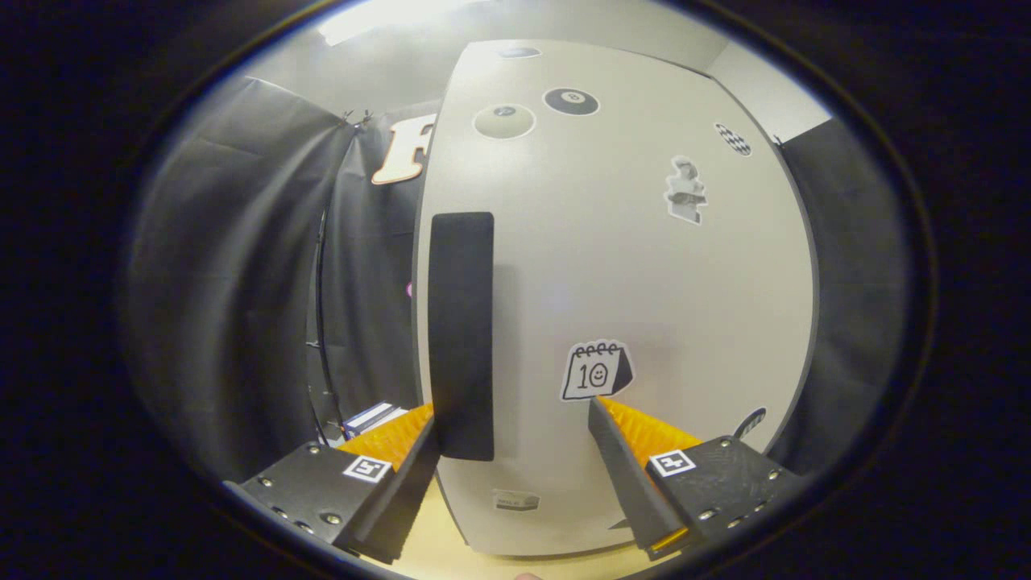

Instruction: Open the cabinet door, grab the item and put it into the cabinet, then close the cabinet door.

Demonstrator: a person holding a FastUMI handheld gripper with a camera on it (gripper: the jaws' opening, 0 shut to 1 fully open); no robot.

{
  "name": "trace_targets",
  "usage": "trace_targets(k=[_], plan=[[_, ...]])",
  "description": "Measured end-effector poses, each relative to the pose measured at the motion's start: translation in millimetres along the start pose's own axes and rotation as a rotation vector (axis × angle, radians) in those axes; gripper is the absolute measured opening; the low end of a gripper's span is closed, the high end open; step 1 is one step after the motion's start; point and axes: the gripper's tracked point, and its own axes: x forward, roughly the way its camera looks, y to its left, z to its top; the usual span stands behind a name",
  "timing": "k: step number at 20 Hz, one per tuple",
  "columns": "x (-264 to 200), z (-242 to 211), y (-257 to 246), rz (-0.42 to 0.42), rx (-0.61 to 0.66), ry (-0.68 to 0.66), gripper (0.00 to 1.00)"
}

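Gripper (513,419) fingers spread apart, close against my white stickered cabinet door (644,266), beside black handle (461,334); wooden tabletop (439,548) beneath, black cloth around.

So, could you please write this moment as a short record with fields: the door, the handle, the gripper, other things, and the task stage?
door: cabinet door looks shut, pale, with stickers
handle: black vertical handle near the door's left edge
gripper: gripper open, close to the door; left finger beside the handle's lower end, contact cannot be told
other: small box beyond the left finger, beside the cabinet
stage: door apparently not yet opened
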Motion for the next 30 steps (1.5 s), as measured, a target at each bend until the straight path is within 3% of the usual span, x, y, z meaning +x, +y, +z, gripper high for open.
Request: trace_targets(k=[9,15,21,30], plan=[[1.2,-1.2,2.6,-0.034,-0.012,0.008,1.00],[-14.7,-4.6,3.1,-0.004,0.023,0.059,1.00],[-91.5,17.2,-1.6,-0.011,0.002,0.029,1.00],[-235.7,39.3,-45.8,-0.114,-0.007,0.020,1.00]])
